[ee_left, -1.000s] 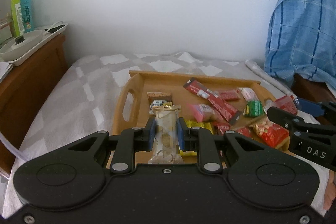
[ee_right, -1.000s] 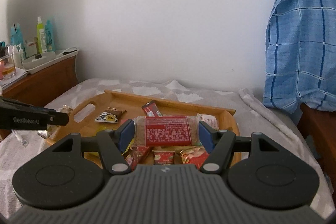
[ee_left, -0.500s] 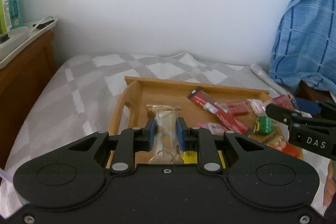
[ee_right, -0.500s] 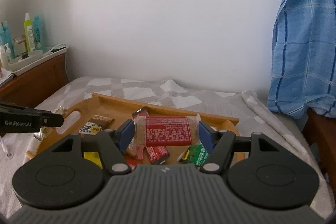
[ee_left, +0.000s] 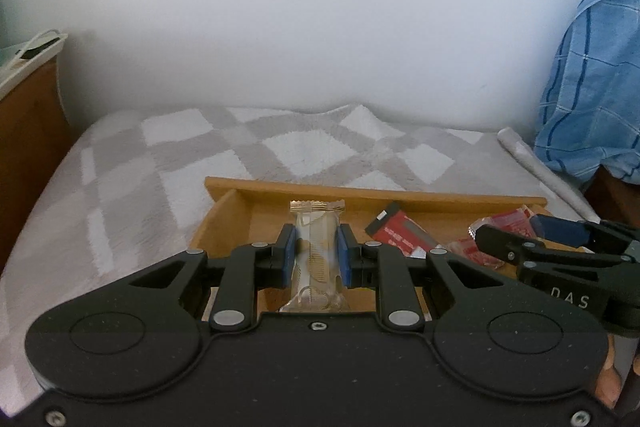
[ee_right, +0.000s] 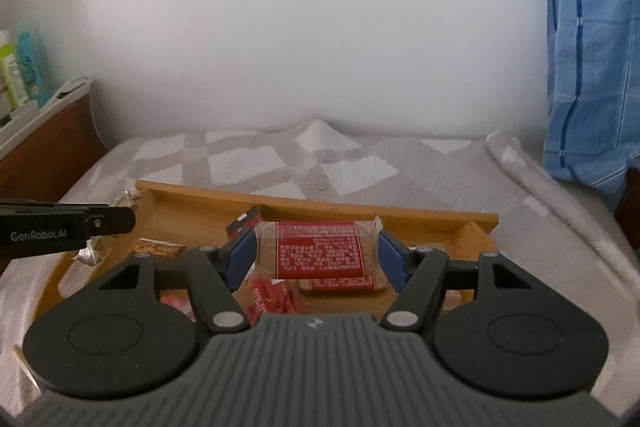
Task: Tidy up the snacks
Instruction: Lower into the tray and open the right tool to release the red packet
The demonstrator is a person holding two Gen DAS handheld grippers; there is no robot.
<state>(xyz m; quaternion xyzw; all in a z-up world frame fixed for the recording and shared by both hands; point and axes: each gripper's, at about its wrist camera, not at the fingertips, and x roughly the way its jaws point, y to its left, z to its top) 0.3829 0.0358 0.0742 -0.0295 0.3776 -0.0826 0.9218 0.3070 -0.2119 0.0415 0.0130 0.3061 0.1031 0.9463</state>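
Your left gripper (ee_left: 317, 250) was squeezed tight on a clear snack packet (ee_left: 318, 259) with pale gold wafers inside. The packet stood up between the blue pads (ee_left: 289, 253), over the left part of the wooden tray (ee_left: 360, 190). Its bottom end was hidden behind the black gripper body.

Your right gripper (ee_right: 316, 254) was clamped on a brown snack bar (ee_right: 318, 250) with a big red label. The label had white writing, but it was too small and blurry to read. The bar lay sideways between the blue pads (ee_right: 240, 259), above the tray (ee_right: 304, 203). A second bar with the same red label (ee_right: 344, 283) lay in the tray just under it.

You could read "GenRobot.AI" on the left gripper's finger in the right view, and "DAS" on the right gripper in the left view.

More red packets (ee_left: 400, 231) lay in the tray, partly hidden by the grippers. The tray sat on a grey and white checked blanket (ee_left: 304, 147). A blue checked cloth (ee_right: 592, 67) hung on the right, cut off at the edge. Bottles (ee_right: 20, 67) stood far left; they may be lotion, but their labels were too blurry to tell.
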